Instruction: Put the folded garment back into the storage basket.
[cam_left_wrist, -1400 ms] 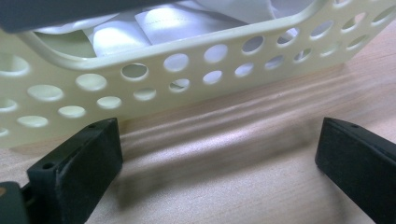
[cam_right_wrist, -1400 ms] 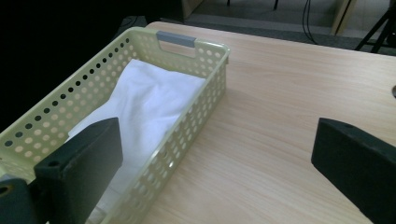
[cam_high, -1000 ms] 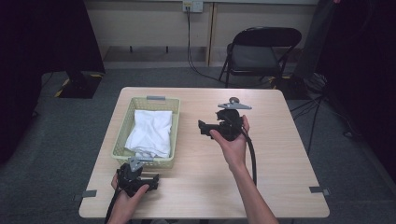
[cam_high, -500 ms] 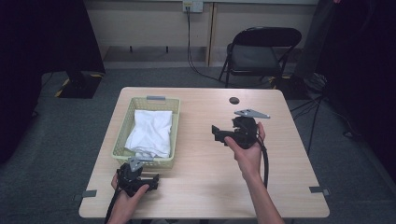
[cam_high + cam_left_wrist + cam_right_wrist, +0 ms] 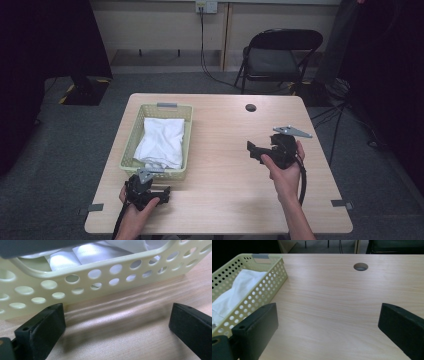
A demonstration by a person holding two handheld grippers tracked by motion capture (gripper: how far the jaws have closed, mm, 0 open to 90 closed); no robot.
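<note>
**Wide-open jaws, wide-open tabletop**

The pale wooden table [image 5: 220, 165] has bare boards from centre to right edge. The perforated yellow plastic basket [image 5: 131, 150] sits left, folded white cloth [image 5: 161, 142] inside. The right gripper [image 5: 256, 148] hovers mid-table, spread wide, empty. The left gripper [image 5: 162, 192] rests just beside the basket's near wall, spread, empty.

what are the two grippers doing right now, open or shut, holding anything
Left gripper: open, fingers apart, holding nothing, low by the basket wall.
Right gripper: open, fingers apart, holding nothing, over the table.
</note>
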